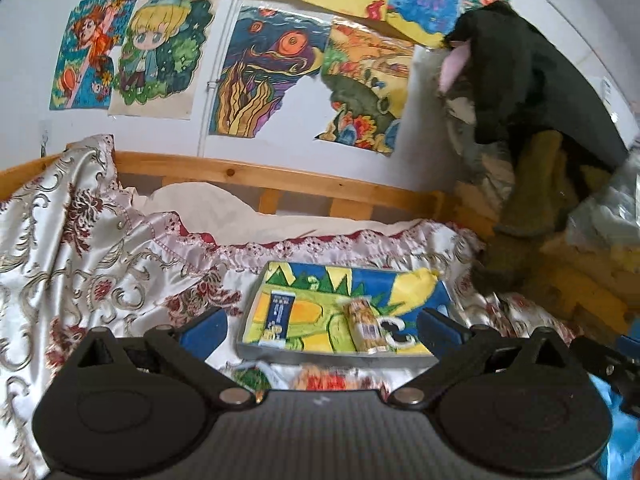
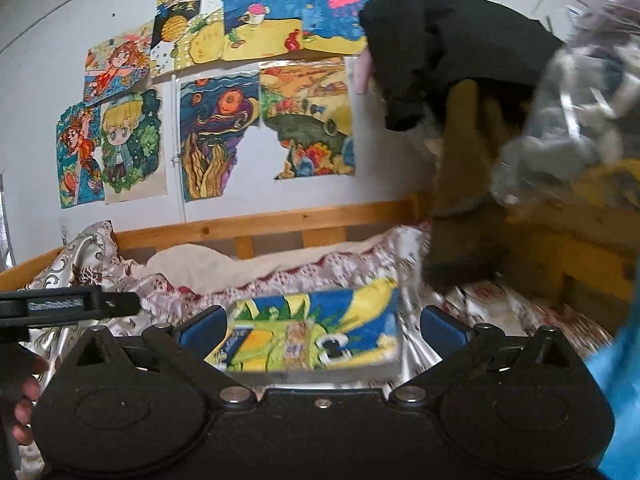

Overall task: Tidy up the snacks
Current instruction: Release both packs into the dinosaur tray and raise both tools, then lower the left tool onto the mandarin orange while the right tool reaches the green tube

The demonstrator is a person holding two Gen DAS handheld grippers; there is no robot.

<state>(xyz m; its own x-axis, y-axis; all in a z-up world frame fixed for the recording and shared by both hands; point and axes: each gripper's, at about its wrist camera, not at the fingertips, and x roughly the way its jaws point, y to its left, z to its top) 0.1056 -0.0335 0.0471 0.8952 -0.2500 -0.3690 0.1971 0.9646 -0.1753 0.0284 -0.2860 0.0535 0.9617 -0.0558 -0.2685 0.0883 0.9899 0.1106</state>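
Both tongs, left (image 1: pixel 322 330) and right (image 2: pixel 322 330), wide apart, empty; snack packets (image 1: pixel 365 325) in tray (image 1: pixel 340 354), labels unreadable.

A white wall (image 1: pixel 280 136) carries colourful children's drawings (image 1: pixel 264 72) above a pine bed rail (image 1: pixel 280 178); a floral satin bedspread (image 1: pixel 80 248) covers the bed, and dark clothes (image 1: pixel 520 80), perhaps coats, hang at right.

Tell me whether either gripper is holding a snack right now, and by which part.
Nothing is held. The left gripper and right gripper both stand open and empty, while the blue snack pack and tan snack pack lie in the tray.
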